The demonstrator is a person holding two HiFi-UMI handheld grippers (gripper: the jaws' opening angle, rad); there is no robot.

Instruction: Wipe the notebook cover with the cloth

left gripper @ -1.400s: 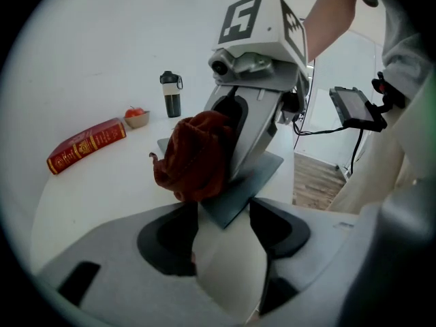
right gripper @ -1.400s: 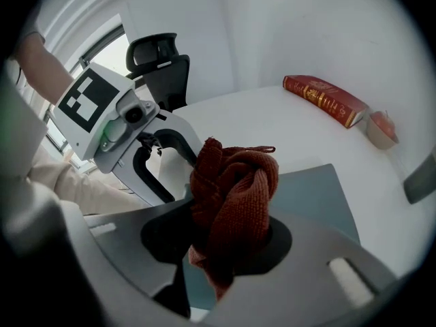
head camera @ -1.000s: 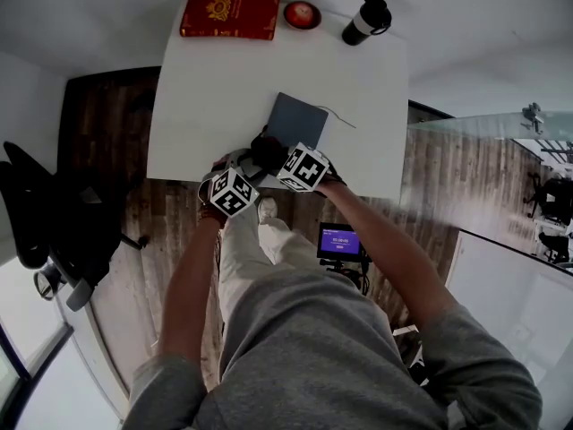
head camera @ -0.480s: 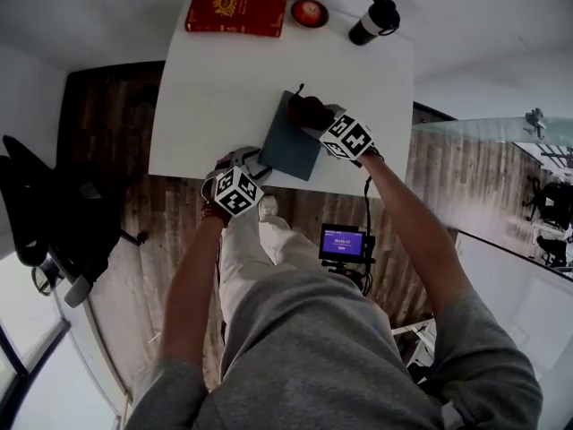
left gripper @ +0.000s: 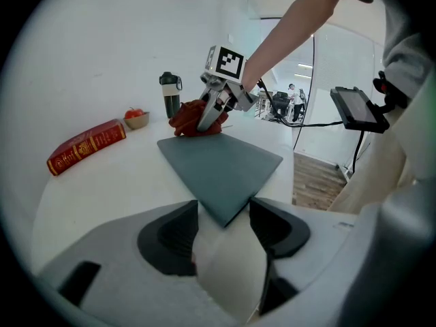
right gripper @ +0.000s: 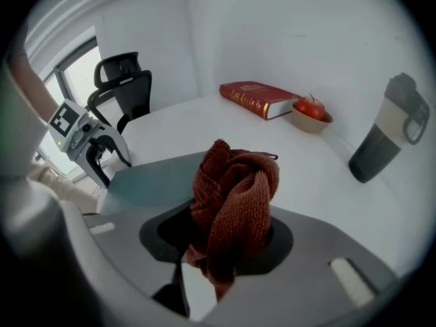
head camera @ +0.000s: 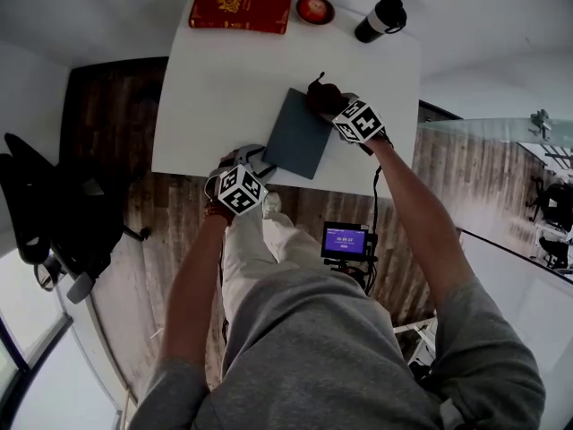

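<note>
You're working with two grippers, left gripper [left gripper: 223,216] and right gripper [right gripper: 228,234], plus one notebook [head camera: 300,133] and one cloth [right gripper: 233,189]. On the one table [head camera: 215,88] count one red book [head camera: 240,5], one bowl [head camera: 314,10] and one travel mug [head camera: 379,19]. Off it, there's one office chair [head camera: 49,222] and one small screen [head camera: 345,240].

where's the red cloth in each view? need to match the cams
Head view: cloth upper centre, at the far corner of the notebook.
Left gripper view: cloth left of centre, at the notebook's far edge.
Right gripper view: cloth dead centre, bunched in the right gripper.
Shared landmark: red book, beyond the notebook in all three views.
</note>
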